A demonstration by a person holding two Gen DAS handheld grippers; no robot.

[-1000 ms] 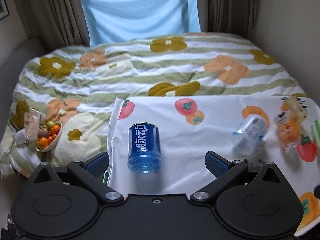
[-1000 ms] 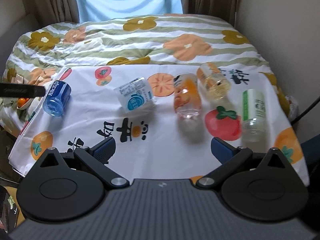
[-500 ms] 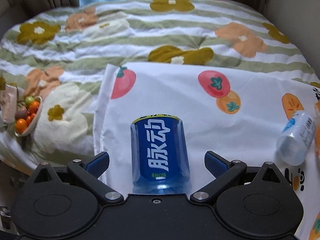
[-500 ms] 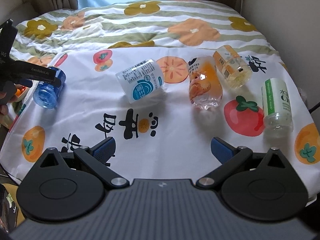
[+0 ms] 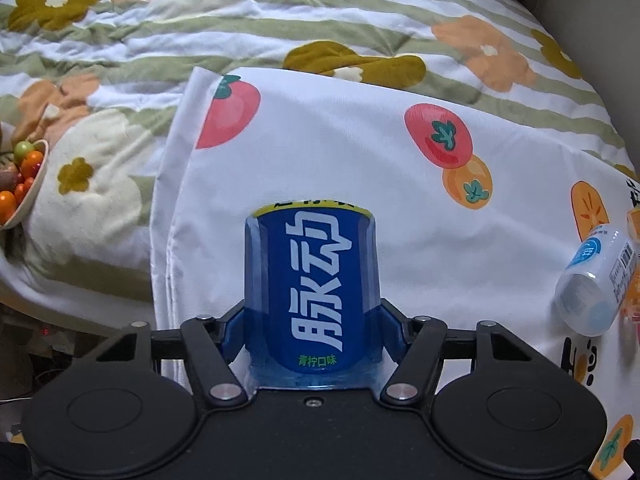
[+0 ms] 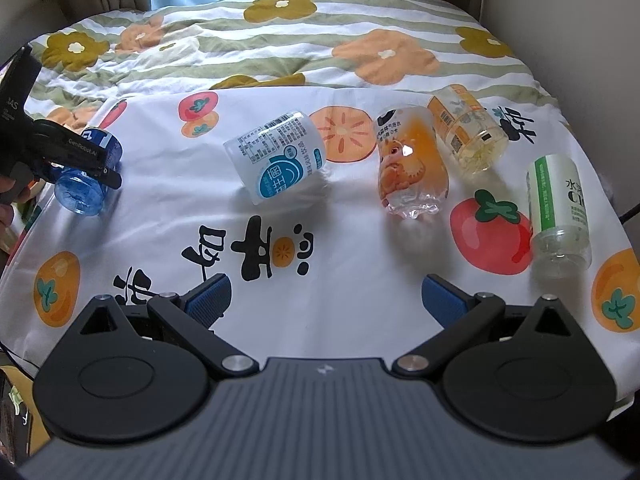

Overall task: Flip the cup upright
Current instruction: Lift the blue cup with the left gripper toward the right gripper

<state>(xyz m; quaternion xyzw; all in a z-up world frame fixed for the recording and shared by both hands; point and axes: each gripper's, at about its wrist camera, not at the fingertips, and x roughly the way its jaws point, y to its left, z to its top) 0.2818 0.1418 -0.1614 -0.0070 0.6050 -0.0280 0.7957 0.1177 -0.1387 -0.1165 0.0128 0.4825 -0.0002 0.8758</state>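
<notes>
My left gripper (image 5: 312,320) pinches the blue cup (image 5: 311,292) low on its body, one blue pad against each side, as it lies on its side at the left edge of the fruit-print cloth (image 5: 360,168). The grasp looks made, so the step in hand is the seizing of the first cup; the flip itself is not yet done. To my judgement, the next move calls for lifting it clear of the soft cloth, turning the wrist until the base faces down, then setting it gently so it does not topple on the bedding.

My right gripper (image 6: 324,300) hangs empty over the near edge of the cloth, fingers spread wide.

Five cups lie tipped over on the cloth: the blue one, a white one (image 6: 278,156) to its right, then an orange one (image 6: 412,168), a yellow one (image 6: 466,132) and a green-labelled one (image 6: 558,204) farthest from it. One bowl of small fruit (image 5: 22,184) sits left of the cloth, on the flowered quilt (image 5: 260,16).
</notes>
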